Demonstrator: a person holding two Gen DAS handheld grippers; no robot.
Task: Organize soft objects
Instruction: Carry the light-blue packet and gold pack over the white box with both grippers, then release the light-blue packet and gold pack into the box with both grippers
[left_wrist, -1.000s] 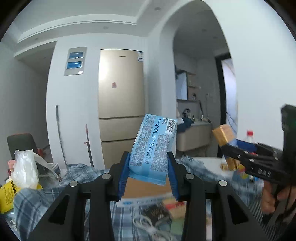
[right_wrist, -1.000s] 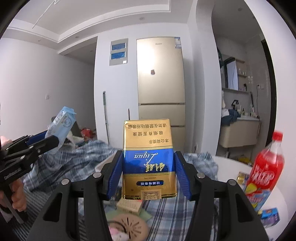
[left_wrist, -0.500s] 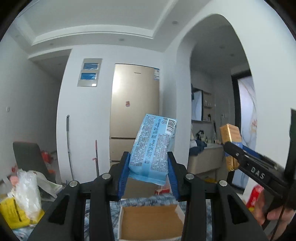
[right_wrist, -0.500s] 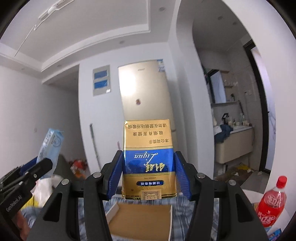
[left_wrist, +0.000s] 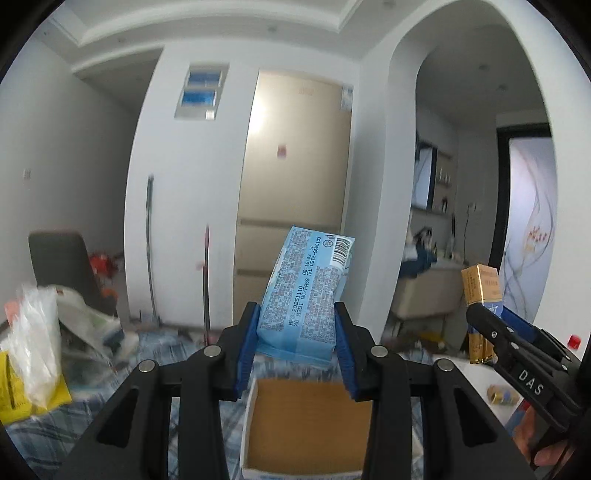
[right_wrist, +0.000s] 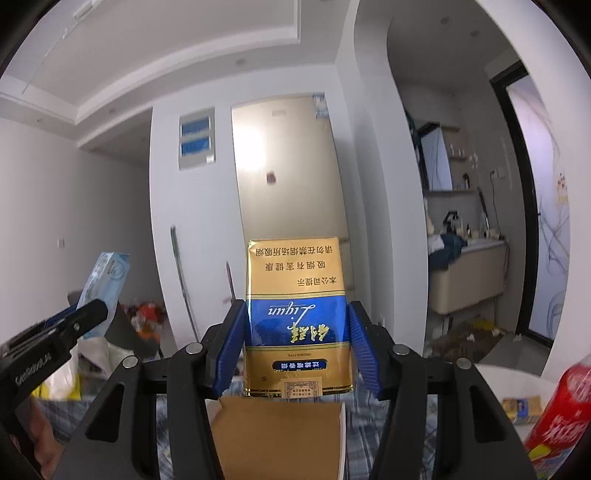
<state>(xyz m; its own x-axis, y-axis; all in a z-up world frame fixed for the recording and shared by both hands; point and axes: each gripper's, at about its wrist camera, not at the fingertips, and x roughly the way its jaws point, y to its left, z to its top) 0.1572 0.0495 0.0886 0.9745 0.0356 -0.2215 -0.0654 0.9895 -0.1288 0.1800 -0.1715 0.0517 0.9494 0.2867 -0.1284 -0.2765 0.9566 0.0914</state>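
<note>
An open, empty cardboard box (left_wrist: 308, 424) is seen below both hand-held grippers. A light-blue tissue pack (left_wrist: 304, 295) is pinched by the left hand-held gripper (left_wrist: 298, 349); a gold-and-blue "Liqun" cigarette pack (right_wrist: 298, 319) is pinched by the right hand-held gripper (right_wrist: 297, 349).

Against the far wall we see a tall champagne-gold refrigerator (left_wrist: 291, 206) with a small red sticker on its door, and beside it a grey wall panel with two blue windows (left_wrist: 199, 92). Two thin poles (left_wrist: 149, 251) lean on the white wall to its left. A dark chair (left_wrist: 62, 266) stands at the left, with a crumpled clear plastic bag (left_wrist: 33, 343) in front of it. Through the white archway (right_wrist: 373, 155) we make out a beige vanity counter (right_wrist: 469, 273) strewn with small items. A red plastic drink bottle (right_wrist: 554, 417) shows blurred at the lower right.
</note>
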